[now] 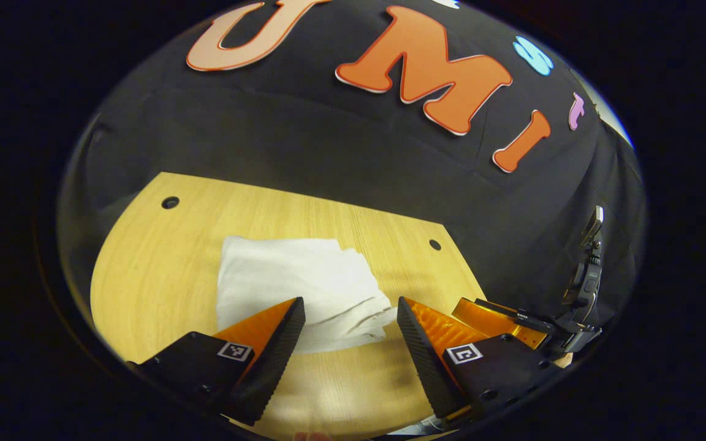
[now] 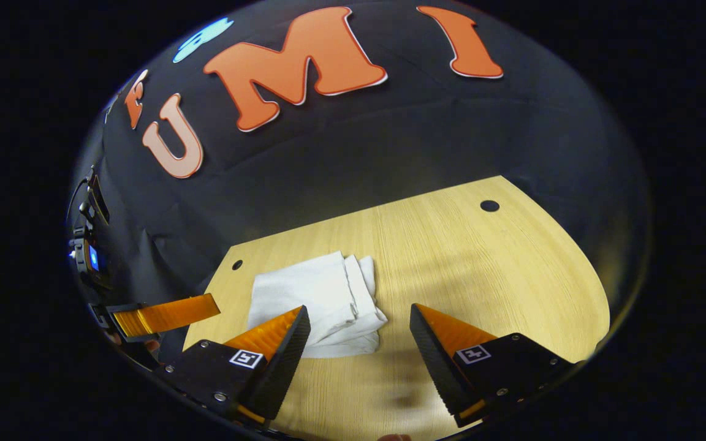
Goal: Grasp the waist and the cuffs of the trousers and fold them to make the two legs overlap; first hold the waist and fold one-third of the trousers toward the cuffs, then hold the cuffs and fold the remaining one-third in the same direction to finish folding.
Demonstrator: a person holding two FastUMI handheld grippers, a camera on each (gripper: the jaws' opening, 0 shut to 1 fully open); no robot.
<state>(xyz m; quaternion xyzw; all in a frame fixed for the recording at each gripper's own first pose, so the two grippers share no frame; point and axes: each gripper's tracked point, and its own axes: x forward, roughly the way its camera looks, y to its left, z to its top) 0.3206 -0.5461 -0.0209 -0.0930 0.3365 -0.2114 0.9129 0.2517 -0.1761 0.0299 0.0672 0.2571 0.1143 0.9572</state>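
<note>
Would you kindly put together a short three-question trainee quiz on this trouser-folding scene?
1. True or false: the white cloth trousers lie folded into a compact bundle on the light wooden table.
2. The left gripper has its jaws: A) apart, holding nothing; B) pressed on the trousers; C) closed on a table edge.
3. Fill in: in the right gripper view, the trousers lie nearer the right gripper's ____ finger as pictured.

Key: 1 true; 2 A; 3 left.
</note>
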